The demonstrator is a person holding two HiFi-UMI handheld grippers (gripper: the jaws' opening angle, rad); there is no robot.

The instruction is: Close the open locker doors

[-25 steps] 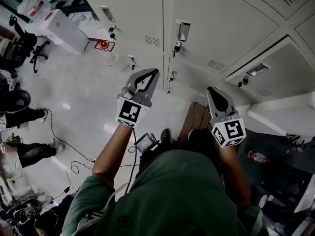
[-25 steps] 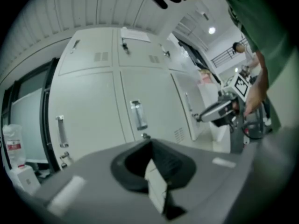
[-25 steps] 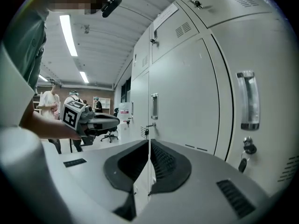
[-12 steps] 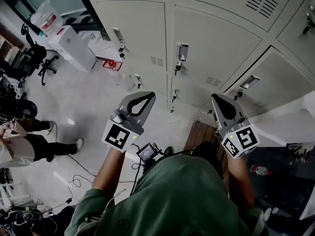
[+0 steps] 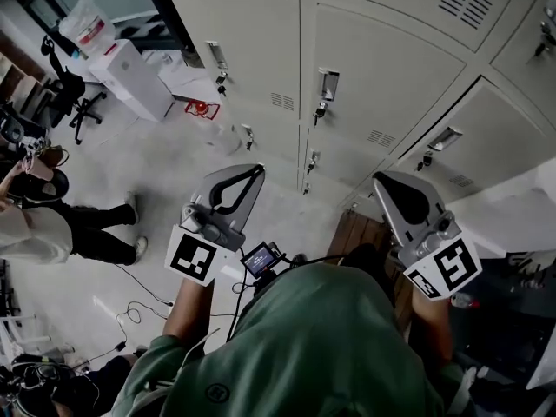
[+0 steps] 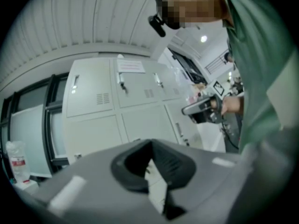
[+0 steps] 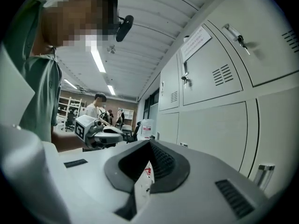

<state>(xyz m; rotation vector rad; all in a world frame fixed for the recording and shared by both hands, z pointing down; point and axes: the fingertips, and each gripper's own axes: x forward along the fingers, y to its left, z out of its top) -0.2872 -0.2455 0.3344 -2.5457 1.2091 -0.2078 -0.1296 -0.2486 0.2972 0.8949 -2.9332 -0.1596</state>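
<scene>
**Lockers** [image 5: 261, 50]: a bank of pale grey-white metal units stacked in tiers, seen steeply from above in the head view.

**Closed doors** [image 5: 382, 68]: flat panels flush with the frame. Each has a small louvred vent [image 5: 379, 137] and a recessed handle [image 5: 327, 83] with a key hanging from the lock below it.

**Right-hand door** [image 5: 495, 137]: same make, with its own handle plate [image 5: 448, 137] near the left edge. A dark gap runs along its top and left edges. It sits out of plane with its neighbours and looks ajar; how far cannot be told.

**Paper notice** [image 6: 131, 66]: a white sheet fixed high on one upper door, print illegible.
</scene>
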